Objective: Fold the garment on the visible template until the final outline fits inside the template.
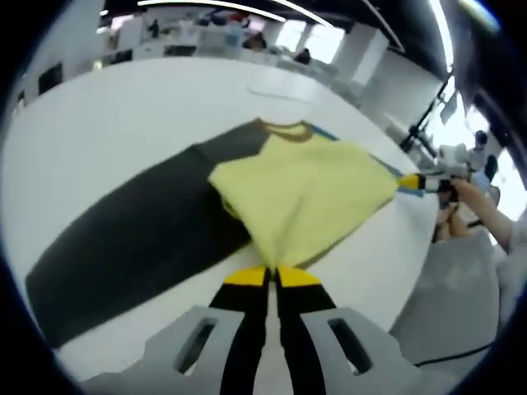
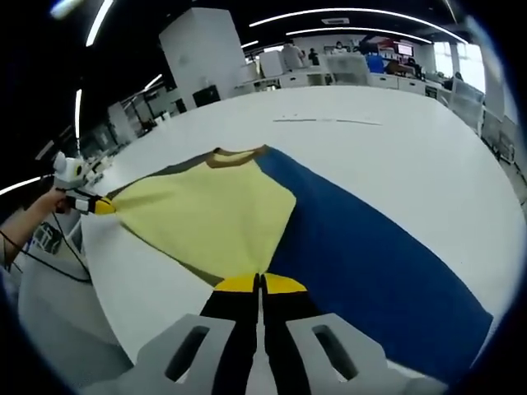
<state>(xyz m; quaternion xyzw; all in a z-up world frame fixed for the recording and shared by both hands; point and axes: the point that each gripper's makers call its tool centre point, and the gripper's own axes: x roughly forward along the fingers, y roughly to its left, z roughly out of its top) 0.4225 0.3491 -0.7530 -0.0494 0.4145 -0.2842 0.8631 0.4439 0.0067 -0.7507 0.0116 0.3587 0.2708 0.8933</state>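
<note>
A yellow garment [image 1: 305, 193] with a brown collar [image 1: 284, 130] lies spread over a long dark template mat [image 1: 140, 239] on the white table. In the left gripper view my left gripper [image 1: 272, 276] is shut on the garment's near edge, pulling it to a point. The right gripper [image 1: 424, 183] shows at the far right, at the garment's other corner. In the right gripper view the garment [image 2: 214, 218] lies on the mat [image 2: 370, 255], which looks blue here. My right gripper [image 2: 260, 284] is shut on its near edge. The left gripper [image 2: 92, 205] holds the far left corner.
The white round table [image 1: 123, 123] has bare surface beyond the mat, and its edge [image 1: 412, 271] runs close to the garment. A person's hand [image 2: 41, 206] holds the other gripper off the table edge. Desks and people stand far behind.
</note>
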